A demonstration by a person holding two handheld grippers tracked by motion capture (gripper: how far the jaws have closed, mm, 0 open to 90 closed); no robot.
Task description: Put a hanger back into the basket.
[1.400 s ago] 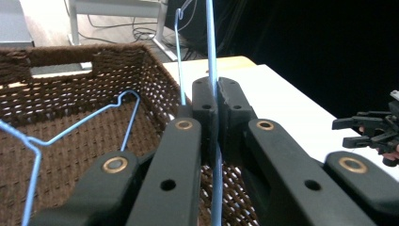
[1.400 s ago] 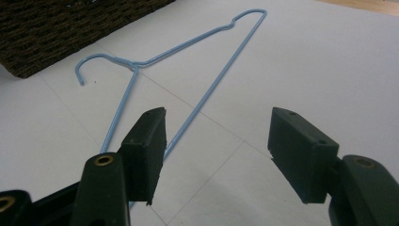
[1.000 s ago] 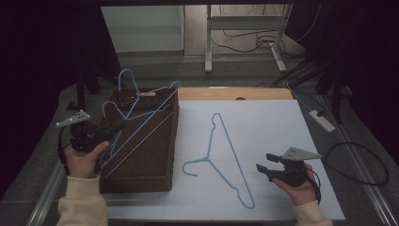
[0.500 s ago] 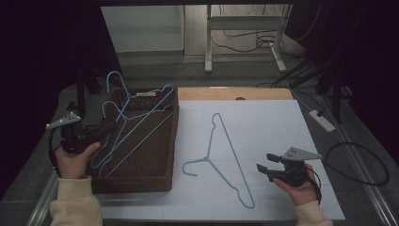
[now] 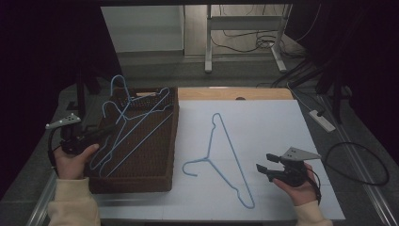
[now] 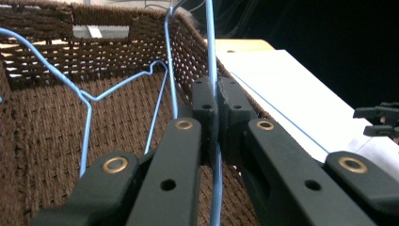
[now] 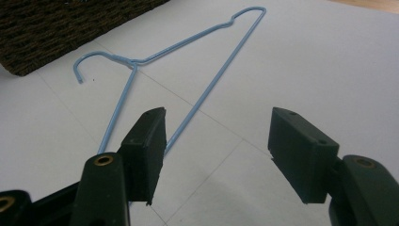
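A brown woven basket (image 5: 136, 182) stands at the table's left and holds several blue wire hangers. My left gripper (image 5: 110, 129) reaches over its left rim and is shut on the wire of one blue hanger (image 6: 210, 47), which rises between the jaws (image 6: 216, 94) above the basket's wall (image 6: 47, 61). Another blue hanger (image 5: 207, 159) lies flat on the white sheet (image 5: 268, 127), hook toward the basket. My right gripper (image 5: 266, 162) rests open on the sheet just right of that hanger's lower end. In the right gripper view, the jaws (image 7: 216, 141) stand wide apart before the hanger (image 7: 134, 61).
A strip of bare wooden tabletop (image 5: 235, 93) runs behind the sheet. A white power strip (image 5: 322, 120) and a looped black cable (image 5: 360, 165) lie off the table's right side. The basket's corner (image 7: 56, 28) sits left of the flat hanger.
My left gripper has shifted slightly left with the hanger in it, and the hangers in the basket shifted with it. The right gripper and the flat hanger have not moved.
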